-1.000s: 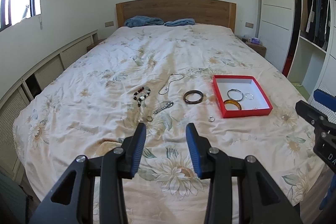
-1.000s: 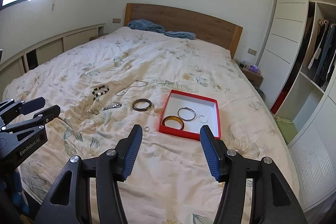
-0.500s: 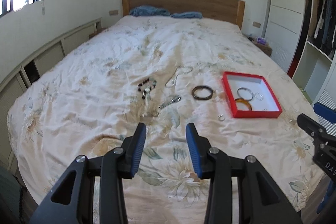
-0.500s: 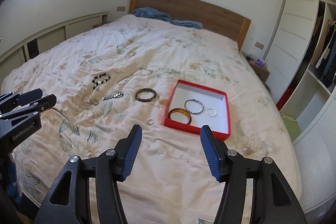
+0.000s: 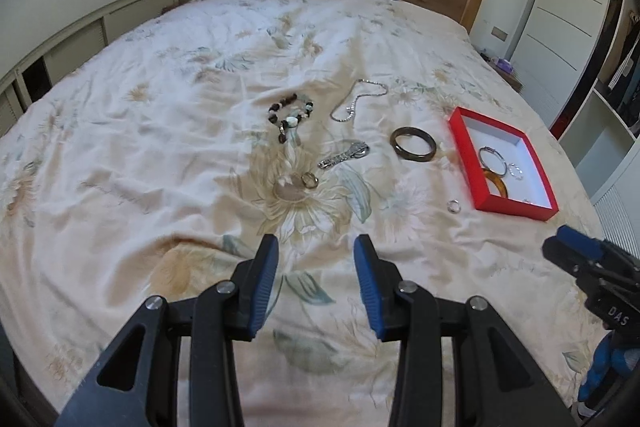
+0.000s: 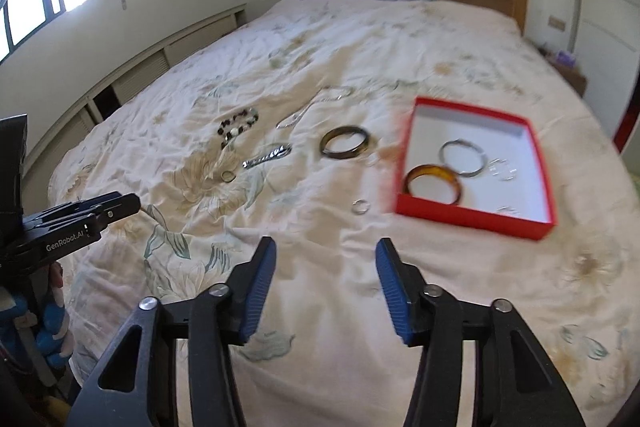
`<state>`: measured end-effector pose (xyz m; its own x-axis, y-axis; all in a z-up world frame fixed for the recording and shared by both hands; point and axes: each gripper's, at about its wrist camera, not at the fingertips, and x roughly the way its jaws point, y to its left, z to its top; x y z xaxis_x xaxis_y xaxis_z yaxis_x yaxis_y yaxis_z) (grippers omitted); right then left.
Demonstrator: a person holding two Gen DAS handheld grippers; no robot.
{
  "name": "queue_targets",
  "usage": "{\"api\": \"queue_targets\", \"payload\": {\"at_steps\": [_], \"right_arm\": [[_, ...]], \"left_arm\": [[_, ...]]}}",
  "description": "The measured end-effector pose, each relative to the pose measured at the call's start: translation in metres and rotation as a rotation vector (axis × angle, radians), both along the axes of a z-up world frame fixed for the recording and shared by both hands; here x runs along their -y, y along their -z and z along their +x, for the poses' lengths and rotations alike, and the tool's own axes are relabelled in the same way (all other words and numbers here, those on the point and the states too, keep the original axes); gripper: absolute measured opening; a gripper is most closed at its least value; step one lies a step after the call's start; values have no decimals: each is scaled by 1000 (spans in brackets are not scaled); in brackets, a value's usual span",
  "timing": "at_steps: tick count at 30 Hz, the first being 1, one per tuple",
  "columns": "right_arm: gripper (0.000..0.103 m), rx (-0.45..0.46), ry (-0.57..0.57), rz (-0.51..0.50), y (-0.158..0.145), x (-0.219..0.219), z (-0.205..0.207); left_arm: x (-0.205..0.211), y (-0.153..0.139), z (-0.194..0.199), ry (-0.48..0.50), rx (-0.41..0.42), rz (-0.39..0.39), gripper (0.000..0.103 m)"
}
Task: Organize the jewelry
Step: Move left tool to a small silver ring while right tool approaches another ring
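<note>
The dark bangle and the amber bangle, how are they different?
The dark bangle lies loose on the bedspread, left of the red box; the amber bangle sits inside the box, against a silver bangle. The dark one is brownish-black, the amber one translucent orange. Both are thick rings lying flat.

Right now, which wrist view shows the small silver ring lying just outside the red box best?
The left wrist view: the small silver ring is sharp there, lying on the bedspread apart from the red box. The right wrist view shows the ring too, but smeared by motion blur.
</note>
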<state>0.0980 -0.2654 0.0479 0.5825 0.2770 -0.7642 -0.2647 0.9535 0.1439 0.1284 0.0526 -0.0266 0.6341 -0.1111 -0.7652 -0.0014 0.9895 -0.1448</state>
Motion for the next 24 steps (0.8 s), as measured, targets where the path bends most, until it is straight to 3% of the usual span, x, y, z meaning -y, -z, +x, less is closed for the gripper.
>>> {"api": "queue_targets", "payload": {"at_steps": [5, 15, 24], "right_arm": [[39, -44, -16, 35, 29, -3, 31], [37, -74, -29, 58, 70, -4, 83], [37, -69, -36, 55, 88, -9, 99]], "left_arm": [[5, 19, 35, 39, -5, -21, 37], [22, 48, 104, 98, 36, 19, 37], [16, 82, 129, 91, -5, 46, 37]]}}
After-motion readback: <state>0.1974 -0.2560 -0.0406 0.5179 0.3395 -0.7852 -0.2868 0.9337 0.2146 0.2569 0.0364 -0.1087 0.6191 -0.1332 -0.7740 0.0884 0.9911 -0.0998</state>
